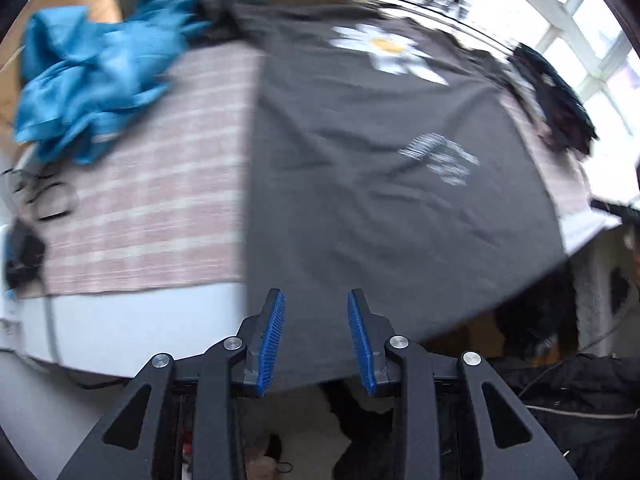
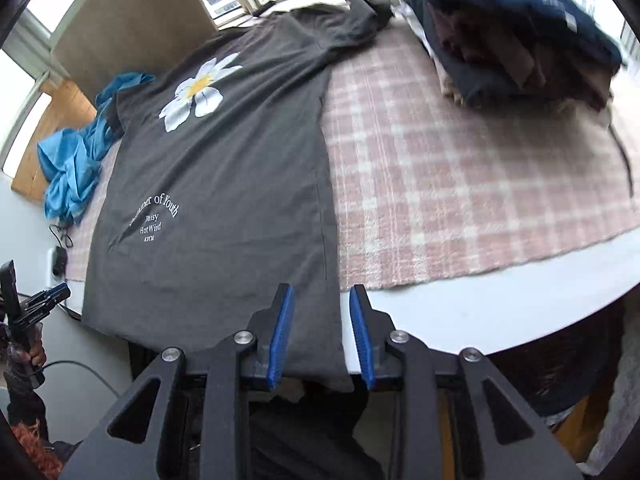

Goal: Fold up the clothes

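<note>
A: Where do we stand with the dark grey T-shirt (image 2: pixel 216 184)?

B: It lies flat, print up, on the left of the right wrist view, across the pink checked cloth (image 2: pixel 460 168), with its hem hanging over the near edge of the white table (image 2: pixel 460 312). Our left gripper (image 1: pixel 316 340) and our right gripper (image 2: pixel 322 336) both hover above that hem, jaws parted, nothing between the pads.

A: What could go wrong?

B: The left view is blurred, so we may pinch off target there. The hem overhangs; if we grab one layer only, or tug unevenly, we think the shirt could slide off the table or crease.

A: Anything else?

B: The blue garment (image 1: pixel 88 80) at the upper left touches the shirt's sleeve, and the stack of folded clothes (image 2: pixel 512 36) sits at the upper right; a wide fold could drag either.
</note>
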A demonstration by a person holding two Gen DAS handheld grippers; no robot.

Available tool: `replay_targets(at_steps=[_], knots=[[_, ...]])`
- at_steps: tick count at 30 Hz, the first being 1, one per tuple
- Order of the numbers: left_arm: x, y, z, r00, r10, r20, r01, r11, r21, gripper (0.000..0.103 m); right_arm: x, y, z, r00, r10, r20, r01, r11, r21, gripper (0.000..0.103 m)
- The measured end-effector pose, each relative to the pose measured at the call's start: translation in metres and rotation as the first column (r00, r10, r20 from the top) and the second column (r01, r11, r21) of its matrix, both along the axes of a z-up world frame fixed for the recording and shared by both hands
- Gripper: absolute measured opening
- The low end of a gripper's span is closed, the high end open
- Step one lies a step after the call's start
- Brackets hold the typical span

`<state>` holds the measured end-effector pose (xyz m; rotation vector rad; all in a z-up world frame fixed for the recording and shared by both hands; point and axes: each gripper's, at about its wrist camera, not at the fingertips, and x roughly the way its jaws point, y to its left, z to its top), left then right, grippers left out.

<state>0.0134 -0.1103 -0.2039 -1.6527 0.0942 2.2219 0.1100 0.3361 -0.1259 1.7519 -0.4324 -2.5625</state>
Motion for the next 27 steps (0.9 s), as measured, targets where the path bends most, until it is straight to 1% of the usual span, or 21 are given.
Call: replay_targets(at_steps=[1,2,5,8,10,11,12,14,16,18,20,23,25,27], knots=[[0.007,0.017,0.001,0.999,-0.030,-0.014,0.030,0.999,0.022,0.031,-0.005,-0.001,0.009,1.000,0.013,-0.023,-0.013,1.000,0.028,0.029],[0.013,0.037,0.001,0.998,-0.055,-0.022,0.056,0.997,0.059,0.031,-0.012,0.000,0.017,0.999,0.026,-0.043,-0.023,0.998,0.052,0.029],[0.031,0.110,0.000,0.986,-0.169,-0.009,0.168,0.976,0.138,0.031,-0.051,0.012,0.035,0.996,0.048,-0.078,-0.042,0.996,0.073,0.029],[0.044,0.182,0.002,0.968,-0.246,-0.044,0.250,0.954,0.166,0.032,-0.099,0.028,0.037,0.996,0.063,-0.064,-0.058,0.996,0.074,0.029],[0.045,0.233,-0.001,0.963,-0.264,-0.061,0.271,0.946,0.179,0.035,-0.134,0.041,0.032,0.998,0.059,-0.038,-0.056,0.995,0.077,0.029],[0.044,0.258,-0.003,0.960,-0.271,-0.067,0.279,0.944,0.178,0.035,-0.150,0.046,0.028,0.997,0.073,-0.025,-0.072,0.996,0.060,0.029],[0.041,0.280,-0.006,0.961,-0.270,-0.068,0.278,0.945,0.171,0.035,-0.167,0.050,0.022,0.996,0.087,-0.012,-0.086,0.995,0.040,0.029],[0.033,0.325,-0.013,0.961,-0.265,-0.071,0.274,0.949,0.155,0.036,-0.198,0.056,0.007,0.995,0.101,0.026,-0.102,0.994,0.035,0.029],[0.020,0.353,-0.021,0.971,-0.227,-0.068,0.235,0.959,0.160,0.036,-0.227,0.056,-0.012,0.988,0.140,0.066,-0.142,0.989,0.039,0.031],[0.004,0.374,-0.030,0.984,-0.166,-0.061,0.174,0.972,0.160,0.036,-0.253,0.056,-0.032,0.983,0.153,0.104,-0.159,0.986,0.058,0.032],[-0.015,0.386,-0.037,0.993,-0.109,-0.054,0.116,0.981,0.156,0.036,-0.275,0.058,-0.050,0.979,0.157,0.129,-0.165,0.985,0.051,0.032],[-0.045,0.395,-0.045,0.998,-0.033,-0.050,0.040,0.988,0.151,0.036,-0.300,0.066,-0.072,0.974,0.160,0.159,-0.160,0.987,-0.011,0.032],[-0.063,0.399,-0.049,0.998,-0.006,-0.057,0.014,0.990,0.139,0.036,-0.311,0.071,-0.084,0.970,0.166,0.177,-0.157,0.986,-0.061,0.032],[-0.080,0.403,-0.052,0.998,0.013,-0.054,-0.005,0.991,0.137,0.036,-0.318,0.074,-0.088,0.973,0.166,0.162,-0.153,0.984,-0.093,0.033]])
